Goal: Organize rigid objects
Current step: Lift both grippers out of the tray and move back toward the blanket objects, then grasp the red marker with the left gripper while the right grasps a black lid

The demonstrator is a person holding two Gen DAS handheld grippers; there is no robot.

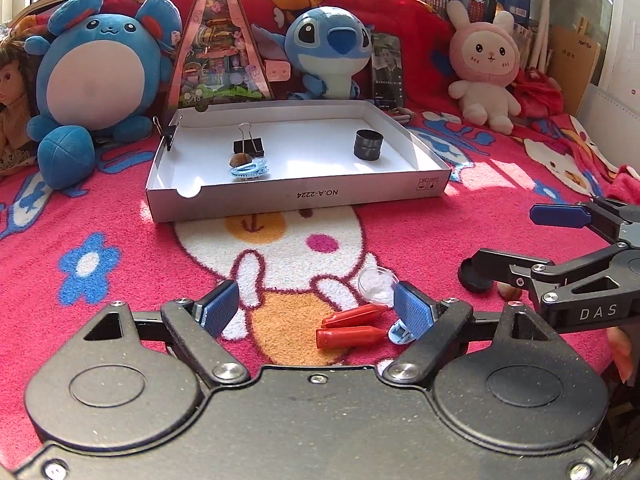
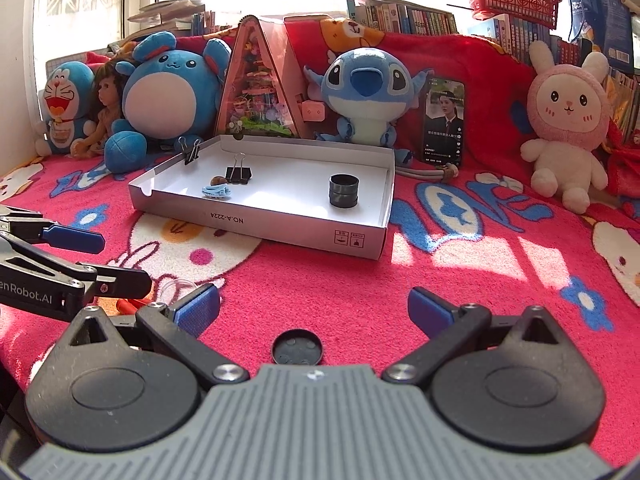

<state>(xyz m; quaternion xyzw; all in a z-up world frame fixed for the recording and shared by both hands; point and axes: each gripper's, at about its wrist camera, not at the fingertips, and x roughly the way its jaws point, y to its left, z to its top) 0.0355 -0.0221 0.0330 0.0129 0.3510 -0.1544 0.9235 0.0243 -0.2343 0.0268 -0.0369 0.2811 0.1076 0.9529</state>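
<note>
— Two grippers, both low over the pink blanket. What's closest?

— Between the wide-spread jaws of the left gripper lie two red pointed pieces side by side, nothing pressed by either pad. A light blue clip sits against its right finger, and a small clear dish lies just beyond.

— And the right gripper?

— Also spread wide, gripping nothing. A black round lid lies on the blanket between its fingers, near the body. In the left view a small brown nut shows just beside that lid.

— Farther out?

— A shallow white box resting on the blanket. Inside: a black binder clip, a blue hair claw with a brown nut touching it, and a black cylinder well apart toward the right. Another binder clip is clamped on the far left wall.

— Behind that?

— Plush toys, a propped phone, then books.
</note>
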